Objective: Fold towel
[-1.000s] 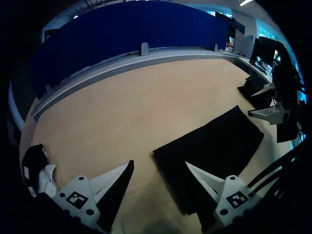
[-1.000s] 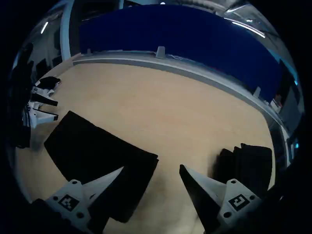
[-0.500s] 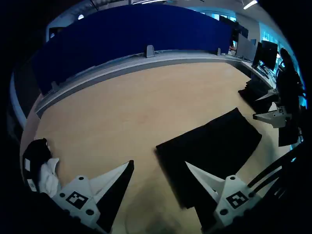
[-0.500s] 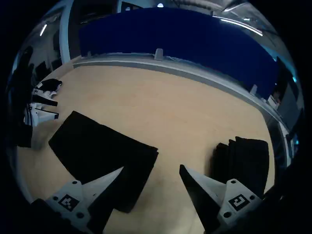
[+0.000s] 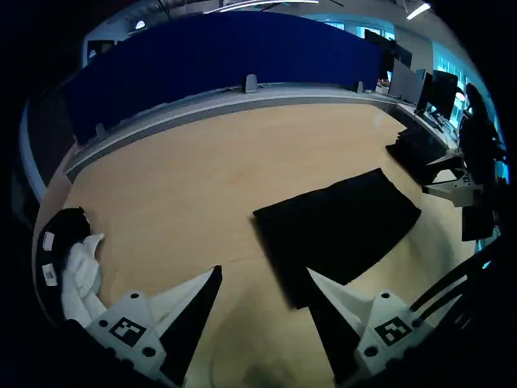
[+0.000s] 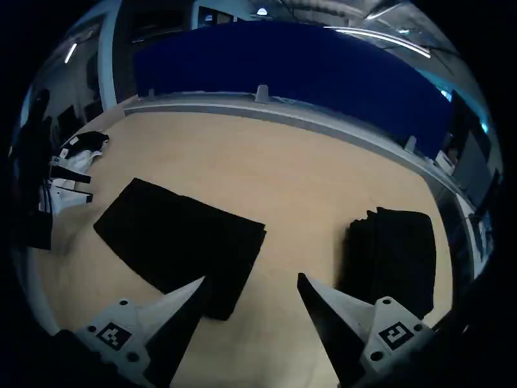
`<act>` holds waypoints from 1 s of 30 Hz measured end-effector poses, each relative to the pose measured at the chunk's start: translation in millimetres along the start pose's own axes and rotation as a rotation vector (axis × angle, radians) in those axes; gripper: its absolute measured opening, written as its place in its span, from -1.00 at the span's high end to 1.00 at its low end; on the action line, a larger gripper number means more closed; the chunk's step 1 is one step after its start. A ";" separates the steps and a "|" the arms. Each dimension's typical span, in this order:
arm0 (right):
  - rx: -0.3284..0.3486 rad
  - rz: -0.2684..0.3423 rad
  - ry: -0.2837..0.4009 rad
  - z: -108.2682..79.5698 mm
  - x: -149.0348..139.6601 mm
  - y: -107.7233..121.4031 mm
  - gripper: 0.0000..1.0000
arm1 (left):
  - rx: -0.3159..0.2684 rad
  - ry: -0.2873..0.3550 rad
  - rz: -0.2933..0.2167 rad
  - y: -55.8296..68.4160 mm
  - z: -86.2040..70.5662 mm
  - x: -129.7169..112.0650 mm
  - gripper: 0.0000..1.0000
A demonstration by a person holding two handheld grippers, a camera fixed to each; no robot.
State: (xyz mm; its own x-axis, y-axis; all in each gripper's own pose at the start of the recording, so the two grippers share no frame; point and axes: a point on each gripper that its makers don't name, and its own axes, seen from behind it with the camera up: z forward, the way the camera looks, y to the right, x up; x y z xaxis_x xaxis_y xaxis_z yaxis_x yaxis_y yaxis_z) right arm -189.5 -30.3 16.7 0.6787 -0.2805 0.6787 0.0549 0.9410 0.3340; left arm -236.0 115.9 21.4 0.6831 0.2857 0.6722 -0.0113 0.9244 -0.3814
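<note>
A dark folded towel [image 5: 336,226] lies flat on the light wooden table [image 5: 213,174]. In the left gripper view it sits just ahead of my right-hand fingertip, and my left gripper [image 5: 262,281] hovers open above the table with nothing between its fingers. In the right gripper view the same towel [image 6: 178,242] lies ahead and to the left, and my right gripper [image 6: 252,284] is open and holds nothing. The right gripper [image 5: 452,184] also appears at the far right of the left gripper view; the left gripper [image 6: 68,184] appears at the far left of the right gripper view.
A stack of dark folded towels [image 6: 391,255] rests to the right in the right gripper view, seen too in the left gripper view as a dark stack [image 5: 417,149]. A heap of black and white cloth [image 5: 71,262] lies at the table's left. A blue partition [image 5: 213,58] backs the table.
Both grippers have pulled back and up from the towel, so it now lies farther ahead of the fingers. The towel itself has not moved.
</note>
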 end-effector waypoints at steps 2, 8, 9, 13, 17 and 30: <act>0.004 0.002 -0.001 -1.3 -1.8 -1.1 -1.00 | 0.004 0.000 -0.002 -0.5 -0.9 -1.8 -0.73; 0.026 -0.015 -0.002 -3.2 -4.4 -5.9 -1.00 | 0.012 0.009 -0.015 0.0 -7.1 -3.3 -0.73; 0.032 -0.021 -0.002 -3.4 -4.8 -7.3 -1.00 | 0.014 0.011 -0.018 0.0 -8.9 -3.5 -0.73; 0.064 -0.057 -0.010 -4.5 -7.8 -13.7 -1.00 | 0.032 0.015 -0.029 -2.3 -18.9 -7.9 -0.73; 0.094 -0.097 -0.020 -5.0 -11.0 -19.4 -1.00 | 0.051 0.014 -0.045 -3.8 -31.0 -19.1 -0.73; 0.188 -0.215 -0.060 -3.3 -21.4 -33.5 -1.00 | 0.125 -0.009 -0.164 -6.3 -80.1 -77.7 -0.73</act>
State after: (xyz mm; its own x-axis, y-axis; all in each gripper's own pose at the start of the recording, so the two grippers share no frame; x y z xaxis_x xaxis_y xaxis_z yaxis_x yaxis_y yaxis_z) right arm -203.5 -55.2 -11.2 0.6211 -0.4854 0.6153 0.0521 0.8090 0.5855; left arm -230.6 67.6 -79.2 0.6767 0.1308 0.7245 0.0081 0.9827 -0.1850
